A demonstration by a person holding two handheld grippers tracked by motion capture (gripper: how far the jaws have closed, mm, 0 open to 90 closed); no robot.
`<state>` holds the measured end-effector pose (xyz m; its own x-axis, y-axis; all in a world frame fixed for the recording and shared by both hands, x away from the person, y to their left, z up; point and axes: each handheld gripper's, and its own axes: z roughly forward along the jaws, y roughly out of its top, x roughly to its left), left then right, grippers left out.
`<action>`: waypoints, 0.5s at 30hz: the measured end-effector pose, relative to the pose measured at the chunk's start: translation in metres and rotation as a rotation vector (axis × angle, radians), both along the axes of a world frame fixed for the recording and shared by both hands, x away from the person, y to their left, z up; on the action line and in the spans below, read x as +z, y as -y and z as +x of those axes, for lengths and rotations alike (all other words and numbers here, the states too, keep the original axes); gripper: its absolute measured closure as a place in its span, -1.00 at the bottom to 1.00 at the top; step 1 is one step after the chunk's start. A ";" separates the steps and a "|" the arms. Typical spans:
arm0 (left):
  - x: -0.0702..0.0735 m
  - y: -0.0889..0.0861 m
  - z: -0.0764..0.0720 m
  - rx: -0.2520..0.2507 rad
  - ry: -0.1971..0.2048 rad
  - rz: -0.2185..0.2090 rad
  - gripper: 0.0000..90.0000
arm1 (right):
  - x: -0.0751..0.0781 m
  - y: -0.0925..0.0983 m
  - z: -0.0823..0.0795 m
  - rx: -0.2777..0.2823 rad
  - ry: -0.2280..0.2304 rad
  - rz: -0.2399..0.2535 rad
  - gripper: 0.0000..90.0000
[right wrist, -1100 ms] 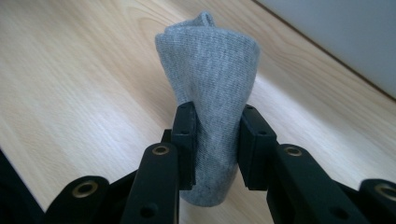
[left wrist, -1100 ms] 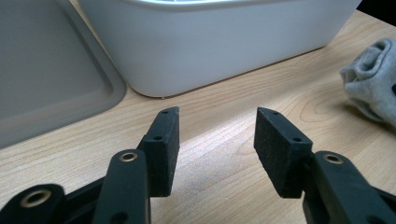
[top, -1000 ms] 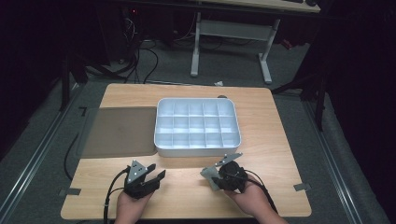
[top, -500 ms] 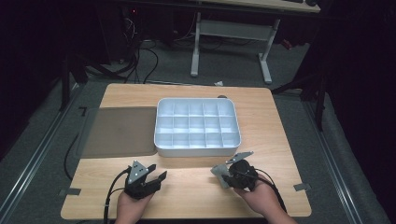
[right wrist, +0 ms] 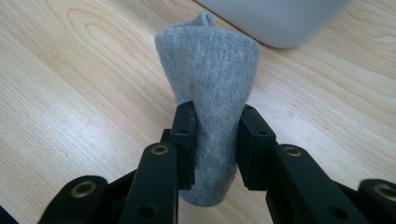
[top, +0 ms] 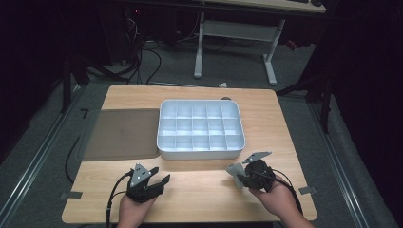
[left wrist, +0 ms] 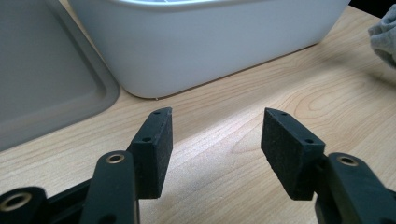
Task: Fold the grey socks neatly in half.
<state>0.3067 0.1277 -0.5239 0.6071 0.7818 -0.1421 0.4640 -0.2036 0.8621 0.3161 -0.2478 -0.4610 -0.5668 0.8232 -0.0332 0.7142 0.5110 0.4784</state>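
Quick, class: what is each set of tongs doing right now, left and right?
Left tongs: open, holding nothing.
Right tongs: closed on a grey sock.

A compartmented bin (top: pixel 200 129) sits on the table (top: pixel 266 109) at its middle, somewhat toward the far edge, and a flat tray (top: pixel 122 133) lies just beside it on the left, reaching the table's left edge. Near the person, the left gripper (top: pixel 157 179) rests on the table in front of the bin's near-left corner, its jaws apart and pointing toward the bin's near wall. The right gripper (top: pixel 237 175) is over the near right part of the table, in front of the bin's near-right corner, with a sock (right wrist: pixel 208 93) pinched between its jaws.
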 end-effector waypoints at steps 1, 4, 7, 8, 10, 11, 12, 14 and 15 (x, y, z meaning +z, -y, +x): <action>0.000 0.000 0.000 0.000 0.004 0.000 -0.03 | 0.003 0.004 0.000 -0.011 0.004 -0.007 0.59; 0.000 0.000 0.000 -0.001 0.008 0.003 -0.04 | 0.008 0.009 0.000 -0.020 0.006 -0.010 0.59; 0.000 0.000 0.000 -0.001 0.008 0.003 -0.04 | 0.012 0.011 0.001 -0.023 0.008 -0.008 0.59; -0.001 0.000 0.000 -0.002 0.008 0.002 -0.04 | 0.014 0.011 0.001 -0.025 0.008 -0.005 0.59; -0.001 0.000 0.000 -0.002 0.009 0.002 -0.05 | 0.018 0.012 0.003 -0.025 0.010 -0.004 0.59; 0.000 0.000 0.000 -0.002 0.009 0.001 -0.05 | 0.020 0.012 0.003 -0.025 0.010 -0.005 0.59; 0.000 0.000 0.000 -0.003 0.008 0.000 -0.05 | 0.023 0.012 0.005 -0.022 0.010 -0.007 0.59; -0.001 0.000 0.000 -0.003 0.007 -0.001 -0.05 | 0.027 0.011 0.007 -0.018 0.012 -0.011 0.59; -0.001 0.000 0.000 -0.003 0.007 -0.001 -0.05 | 0.030 0.011 0.008 -0.017 0.012 -0.013 0.59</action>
